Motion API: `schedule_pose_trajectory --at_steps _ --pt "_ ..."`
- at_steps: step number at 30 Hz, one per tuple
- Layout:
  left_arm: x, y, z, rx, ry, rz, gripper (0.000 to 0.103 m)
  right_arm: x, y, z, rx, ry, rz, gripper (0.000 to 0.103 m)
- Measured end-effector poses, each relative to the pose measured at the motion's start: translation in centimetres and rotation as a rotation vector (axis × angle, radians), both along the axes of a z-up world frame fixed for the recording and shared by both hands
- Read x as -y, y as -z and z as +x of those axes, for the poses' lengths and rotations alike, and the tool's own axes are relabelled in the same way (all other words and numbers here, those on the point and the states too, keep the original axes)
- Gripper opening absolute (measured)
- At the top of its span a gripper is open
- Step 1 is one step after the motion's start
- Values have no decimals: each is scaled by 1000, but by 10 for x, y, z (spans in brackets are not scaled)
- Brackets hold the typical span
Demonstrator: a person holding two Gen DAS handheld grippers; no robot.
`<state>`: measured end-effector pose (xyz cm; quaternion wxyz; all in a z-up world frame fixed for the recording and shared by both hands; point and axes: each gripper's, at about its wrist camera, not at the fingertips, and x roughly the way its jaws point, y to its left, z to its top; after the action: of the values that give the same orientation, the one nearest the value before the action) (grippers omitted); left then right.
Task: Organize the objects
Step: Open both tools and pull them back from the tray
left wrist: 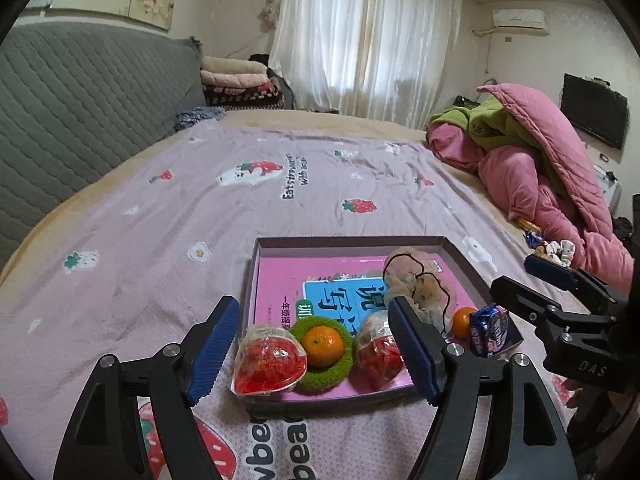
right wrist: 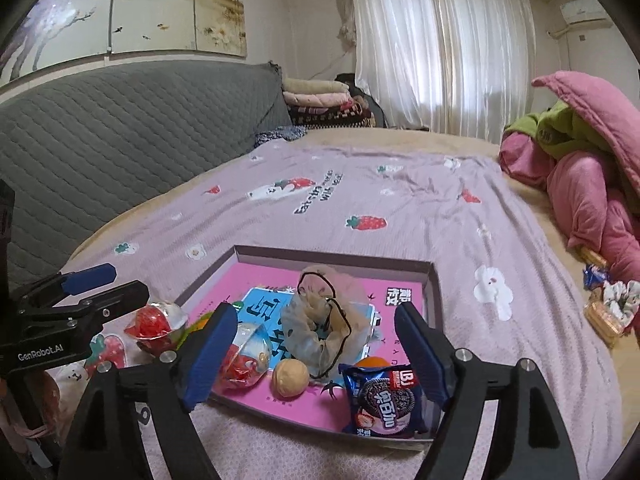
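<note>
Resting on the lilac strawberry-print bedsheet (left wrist: 168, 240), a shallow grey cardboard box (left wrist: 352, 242) holds a pink book (left wrist: 280, 280), a crumpled beige scrunchie (right wrist: 324, 320), a brown walnut (right wrist: 291, 379), a blue cookie packet (right wrist: 386, 402), two red-filled clear snack cups (left wrist: 268, 362) and an orange (left wrist: 322, 346) in a green fuzzy ring. The left gripper (left wrist: 316, 356) and right gripper (right wrist: 320, 356) hover over the box's near edge, fingers spread wide, nothing between them. A heaped pink quilt (left wrist: 528, 168) lies well off to the right.
</note>
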<state>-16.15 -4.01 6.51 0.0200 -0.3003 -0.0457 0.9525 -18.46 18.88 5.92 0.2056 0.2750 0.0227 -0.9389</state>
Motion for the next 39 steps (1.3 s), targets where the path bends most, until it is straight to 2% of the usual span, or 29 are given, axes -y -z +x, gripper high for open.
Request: schedule_pose_trajectory --at_steps 12,24,39 --pt "-17 -23 35 -40 -38 -47 78 -13 -31 41 -79 39 -18 87" --pt "-29 -29 69 -53 -26 -70 78 -10 -40 82 -104 77 25 90" --pt "-25 10 92 -14 -73 -60 78 -11 -12 119 -101 120 13 90"
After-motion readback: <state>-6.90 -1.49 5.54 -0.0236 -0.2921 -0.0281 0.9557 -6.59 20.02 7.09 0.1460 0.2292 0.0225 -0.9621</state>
